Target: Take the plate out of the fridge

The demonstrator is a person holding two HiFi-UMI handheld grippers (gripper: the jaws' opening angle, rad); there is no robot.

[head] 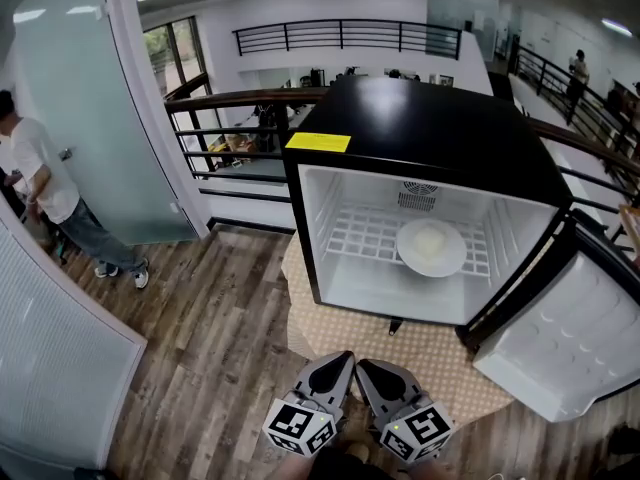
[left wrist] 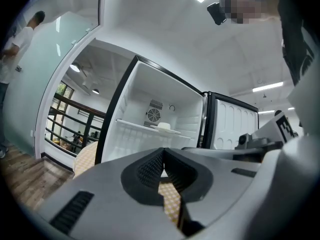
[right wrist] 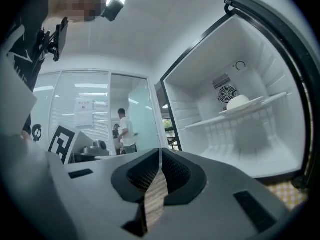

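A small black fridge (head: 430, 128) stands open on a checked mat, its door (head: 565, 338) swung out to the right. On its white wire shelf lies a white plate (head: 431, 247) with a pale lump of food on it; the plate (left wrist: 164, 127) (right wrist: 240, 104) shows in both gripper views too. Low in the head view, side by side in front of the fridge, are my left gripper (head: 338, 366) and right gripper (head: 368, 370), well short of the opening. Each has its jaws together with nothing between them, as the left gripper (left wrist: 163, 160) and right gripper (right wrist: 160, 163) views show.
A wooden floor (head: 210, 338) stretches to the left. A person (head: 45, 193) stands by a frosted glass partition (head: 95, 108) at far left. A black railing (head: 240, 118) runs behind the fridge. The open door narrows the room on the right.
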